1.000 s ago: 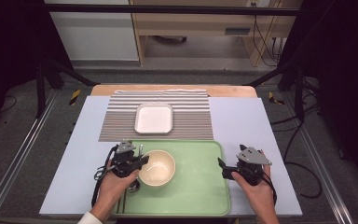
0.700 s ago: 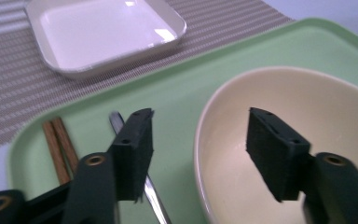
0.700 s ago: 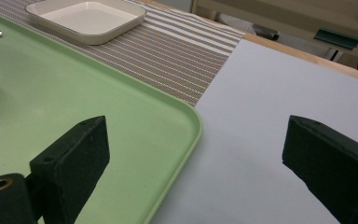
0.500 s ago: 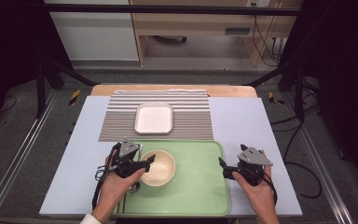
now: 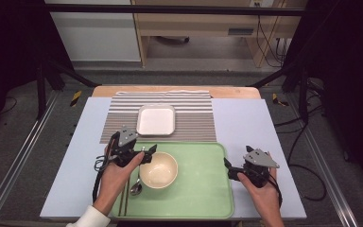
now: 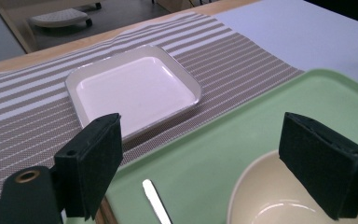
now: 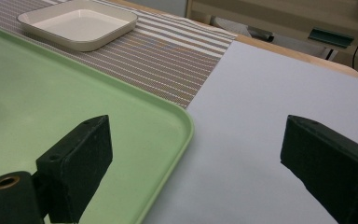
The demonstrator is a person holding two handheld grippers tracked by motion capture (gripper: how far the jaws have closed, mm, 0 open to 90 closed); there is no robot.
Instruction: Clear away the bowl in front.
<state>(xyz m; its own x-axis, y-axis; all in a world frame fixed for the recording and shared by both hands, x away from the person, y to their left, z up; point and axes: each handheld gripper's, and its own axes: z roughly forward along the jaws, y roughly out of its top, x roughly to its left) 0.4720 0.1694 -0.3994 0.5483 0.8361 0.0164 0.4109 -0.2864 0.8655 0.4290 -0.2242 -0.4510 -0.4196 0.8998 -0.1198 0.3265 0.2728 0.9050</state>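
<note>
Cream bowl (image 5: 158, 169) w/ glossy pale inside sitting under left gripper's (image 5: 147, 155) black jaws. Tray (image 5: 203, 189) showing plain light green. Mat (image 5: 194, 120) beyond jaws running brown & white stripes. Square dish (image 5: 156, 119) looking white. Table (image 5: 255, 127) cover reading pale lilac-grey.

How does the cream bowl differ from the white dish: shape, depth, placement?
The cream bowl is round and deep; the white dish is square with rounded corners and shallow. The bowl sits on the green tray, the dish on the striped mat beyond it. The open left gripper is at the bowl's rim; the dish has no gripper near it. Both look empty and upright.
</note>
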